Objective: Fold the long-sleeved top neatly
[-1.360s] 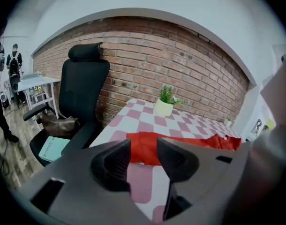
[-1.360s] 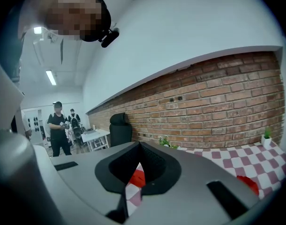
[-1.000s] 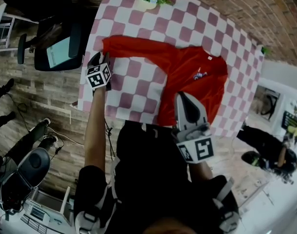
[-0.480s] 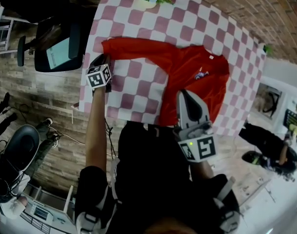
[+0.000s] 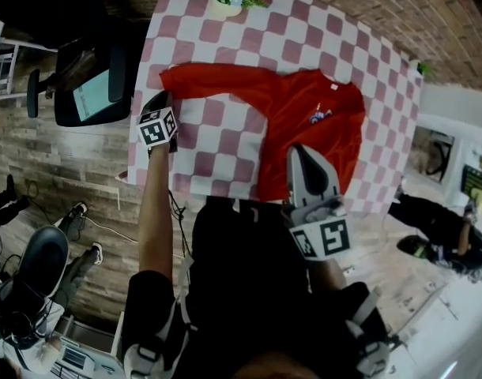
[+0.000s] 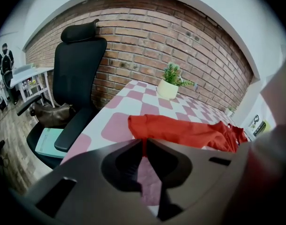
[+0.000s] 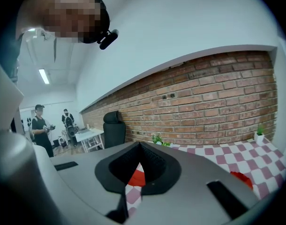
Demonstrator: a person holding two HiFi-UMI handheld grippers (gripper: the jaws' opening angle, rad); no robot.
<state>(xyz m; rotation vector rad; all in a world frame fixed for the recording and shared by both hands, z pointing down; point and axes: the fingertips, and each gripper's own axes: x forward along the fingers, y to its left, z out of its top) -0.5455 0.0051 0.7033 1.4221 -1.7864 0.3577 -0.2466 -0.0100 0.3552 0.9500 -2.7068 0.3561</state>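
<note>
Red top (image 5: 308,129) — pink-checked tablecloth (image 5: 217,144)

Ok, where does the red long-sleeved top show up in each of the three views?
Head view: red top spread over the middle of the checked table, one sleeve reaching left.
Left gripper view: centre to right, sleeve end pinched in the jaws, which have just been closing.
Right gripper view: a red patch low in the centre, behind the shut jaws; another scrap lower right.
Shared landmark: black office chair, left of the table.
</note>
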